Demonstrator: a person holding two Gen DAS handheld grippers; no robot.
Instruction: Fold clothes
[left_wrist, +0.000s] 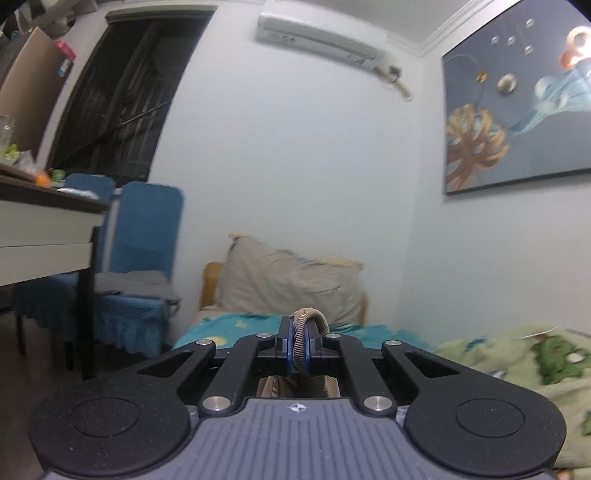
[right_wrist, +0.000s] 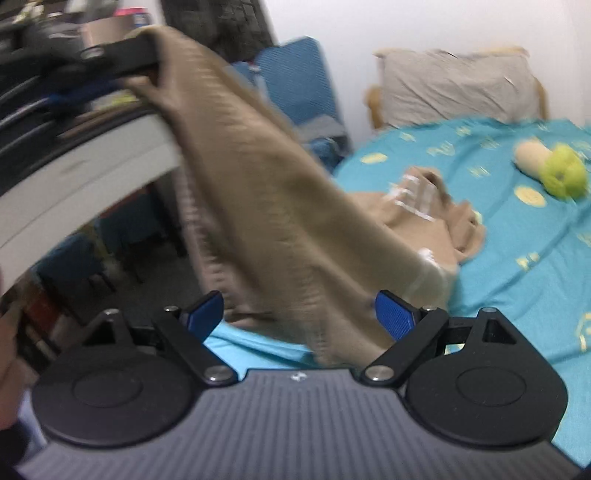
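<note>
A tan knitted garment (right_wrist: 258, 184) hangs in a long drape from my left gripper (right_wrist: 122, 55), seen at the upper left of the right wrist view, down to the bed. Its far part, with a white print (right_wrist: 417, 199), lies crumpled on the turquoise sheet (right_wrist: 517, 258). In the left wrist view, my left gripper (left_wrist: 301, 332) is shut on a ribbed edge of the garment (left_wrist: 308, 317), held high above the bed. My right gripper (right_wrist: 299, 314) stands open, its blue pads (right_wrist: 393, 317) on either side of the lower hanging cloth without pinching it.
A grey pillow (right_wrist: 458, 85) leans at the head of the bed. A beige and green plush toy (right_wrist: 554, 170) lies on the sheet to the right. A green blanket (left_wrist: 517, 362) is bunched on the bed. A desk (right_wrist: 92, 162) and blue-covered chairs (right_wrist: 295, 81) stand left.
</note>
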